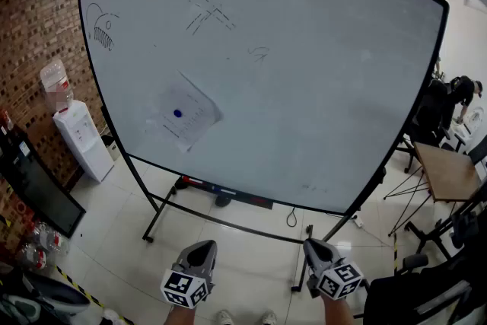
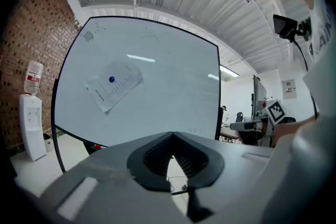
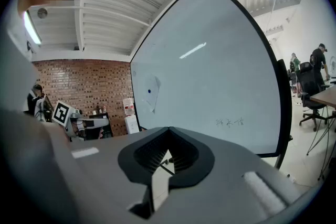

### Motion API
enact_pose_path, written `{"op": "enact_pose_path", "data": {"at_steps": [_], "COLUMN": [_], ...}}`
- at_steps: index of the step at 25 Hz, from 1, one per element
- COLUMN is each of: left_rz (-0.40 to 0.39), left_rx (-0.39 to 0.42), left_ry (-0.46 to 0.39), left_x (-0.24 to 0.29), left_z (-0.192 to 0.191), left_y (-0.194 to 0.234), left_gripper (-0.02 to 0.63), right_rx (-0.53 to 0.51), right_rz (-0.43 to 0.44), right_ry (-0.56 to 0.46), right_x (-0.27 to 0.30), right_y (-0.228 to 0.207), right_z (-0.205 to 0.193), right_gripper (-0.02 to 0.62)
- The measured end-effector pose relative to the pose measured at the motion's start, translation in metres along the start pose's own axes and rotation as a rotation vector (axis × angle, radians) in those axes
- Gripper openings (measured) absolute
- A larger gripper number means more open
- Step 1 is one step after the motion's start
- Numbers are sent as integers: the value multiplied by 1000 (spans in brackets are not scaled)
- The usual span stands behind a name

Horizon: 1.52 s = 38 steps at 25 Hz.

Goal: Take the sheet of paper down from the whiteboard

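Observation:
A white sheet of paper (image 1: pixel 186 116) hangs tilted on the large whiteboard (image 1: pixel 319 87), pinned by a blue round magnet (image 1: pixel 177 113). In the left gripper view the sheet of paper (image 2: pixel 113 85) shows at upper left, in the right gripper view the sheet of paper (image 3: pixel 151 93) is small and far off. Both grippers are held low near the person's body, well short of the board. My left gripper (image 1: pixel 199 251) is shut and empty. My right gripper (image 1: pixel 313 247) is shut and empty too.
The whiteboard stands on a black wheeled frame (image 1: pixel 228 223) on a tiled floor. A water dispenser (image 1: pixel 82 135) stands by the brick wall at left. A wooden table (image 1: pixel 449 171) and chairs with a person (image 1: pixel 460 91) are at right. Marker scribbles (image 1: pixel 209 11) mark the board.

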State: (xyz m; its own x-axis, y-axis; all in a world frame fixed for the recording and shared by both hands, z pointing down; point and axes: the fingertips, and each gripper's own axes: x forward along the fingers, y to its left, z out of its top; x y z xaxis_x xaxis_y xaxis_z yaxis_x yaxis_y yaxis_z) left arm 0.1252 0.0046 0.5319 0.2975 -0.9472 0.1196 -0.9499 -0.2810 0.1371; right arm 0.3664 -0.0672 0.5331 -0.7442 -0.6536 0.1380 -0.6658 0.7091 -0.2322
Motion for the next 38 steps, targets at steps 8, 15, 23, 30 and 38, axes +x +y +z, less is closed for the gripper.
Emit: {"op": "enact_pose_path", "data": {"at_steps": [8,15,23,30,38], "left_rz": [23,91,239,337,363], "left_rx": [-16,-31,-66,-110,-82], "left_ry": [-5,-22,-62,-87,-98], "left_x": [-6,-42,-111,-155,-129], "left_z": [-2,-3,-4,-12,4], "left_y": [20,68,158,208,267], "left_gripper": [0,0,0,0,0], "right_rx": [1,-29,-94,-127,-152], "right_rz": [15,94,214,282,336], "right_ry": [22,49,91,104,33], "right_x": [18,69,137,191,267], "right_y": [9,56,133,178,195], "right_z": [-2,-4,-11,-9,28], "right_gripper": [6,6,6,6,6]}}
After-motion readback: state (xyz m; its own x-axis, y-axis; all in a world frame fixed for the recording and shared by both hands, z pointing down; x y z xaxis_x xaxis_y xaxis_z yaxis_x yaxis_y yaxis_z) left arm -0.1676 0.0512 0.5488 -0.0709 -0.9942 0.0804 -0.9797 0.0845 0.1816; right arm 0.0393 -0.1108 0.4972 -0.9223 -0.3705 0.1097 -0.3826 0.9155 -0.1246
